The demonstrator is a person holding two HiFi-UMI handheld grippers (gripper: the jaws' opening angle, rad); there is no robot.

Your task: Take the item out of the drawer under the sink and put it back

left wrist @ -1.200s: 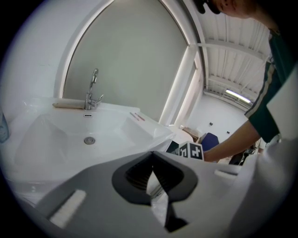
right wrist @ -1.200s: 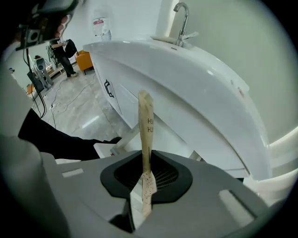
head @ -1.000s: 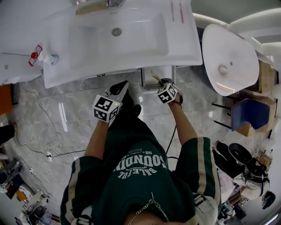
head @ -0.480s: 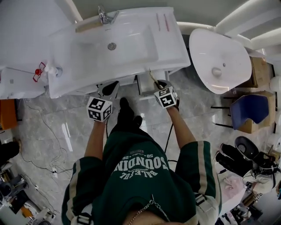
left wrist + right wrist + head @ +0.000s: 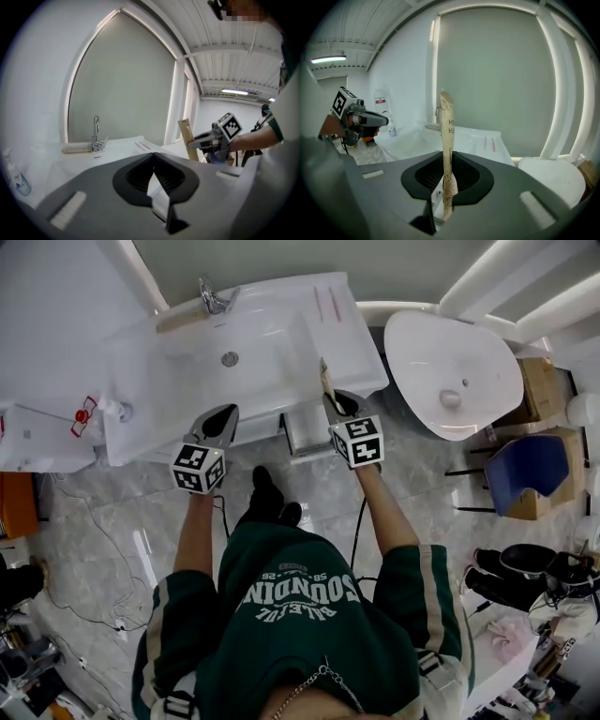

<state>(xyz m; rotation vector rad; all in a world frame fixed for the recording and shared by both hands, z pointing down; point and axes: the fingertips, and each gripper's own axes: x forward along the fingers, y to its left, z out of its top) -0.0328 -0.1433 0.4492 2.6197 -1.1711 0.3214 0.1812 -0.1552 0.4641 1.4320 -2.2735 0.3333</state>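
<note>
Between the jaws of my right gripper (image 5: pixel 447 161) a thin tan packet (image 5: pixel 446 122) with black print stands upright, and the gripper is shut on it. In the head view that gripper (image 5: pixel 336 402) holds the packet (image 5: pixel 326 379) over the front right edge of the white sink (image 5: pixel 272 362). Below it the white drawer (image 5: pixel 302 432) stands pulled out. My left gripper (image 5: pixel 227 413) hovers at the sink's front edge, left of the drawer. Its fingertips (image 5: pixel 153 157) meet with nothing between them. The left gripper view also shows the right gripper (image 5: pixel 208 140) with the packet (image 5: pixel 186 136).
A chrome tap (image 5: pixel 211 296) stands at the back of the sink, with a bottle (image 5: pixel 111 411) at its left end. An oval white basin (image 5: pixel 450 371) sits to the right, a blue chair (image 5: pixel 534 474) beyond it. Cables (image 5: pixel 94 559) trail over the marble floor.
Both grippers have risen from drawer height to the sink's front edge. The right one has carried the tan packet up with it and now stands more level.
</note>
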